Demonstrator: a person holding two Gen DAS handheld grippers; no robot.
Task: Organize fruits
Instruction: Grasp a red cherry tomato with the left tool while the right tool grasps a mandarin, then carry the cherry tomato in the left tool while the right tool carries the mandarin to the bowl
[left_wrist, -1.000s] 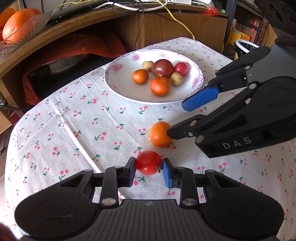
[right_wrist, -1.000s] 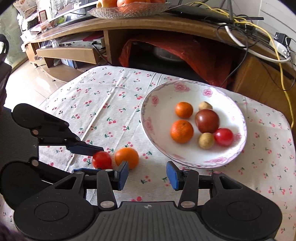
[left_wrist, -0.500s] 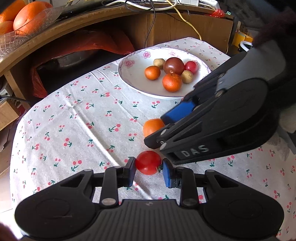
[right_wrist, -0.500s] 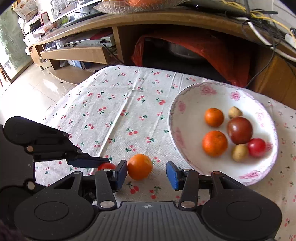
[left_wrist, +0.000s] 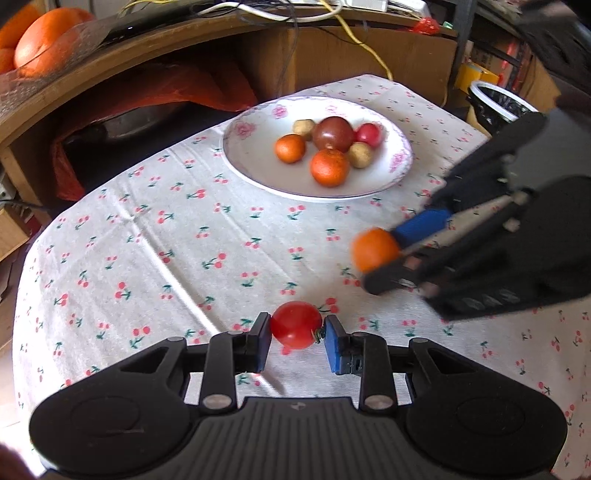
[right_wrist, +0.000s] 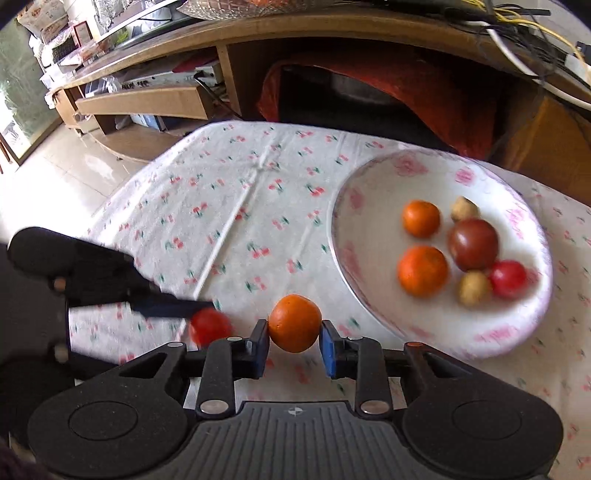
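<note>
since a moment back my right tongs (right_wrist: 294, 342) have just closed on the orange (right_wrist: 294, 323), which lay loose on the cloth (left_wrist: 155, 236). my left tongs (left_wrist: 295, 341) stay clamped on the tomato (left_wrist: 295, 324). both fruits gripped, ready for the bowl (left_wrist: 400, 162).

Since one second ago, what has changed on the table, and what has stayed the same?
The right gripper came over the loose orange and its jaws have just been closing; the pads now press on it. Unchanged: the left gripper stays clamped on the red tomato, and the six fruits remain in the bowl.
</note>
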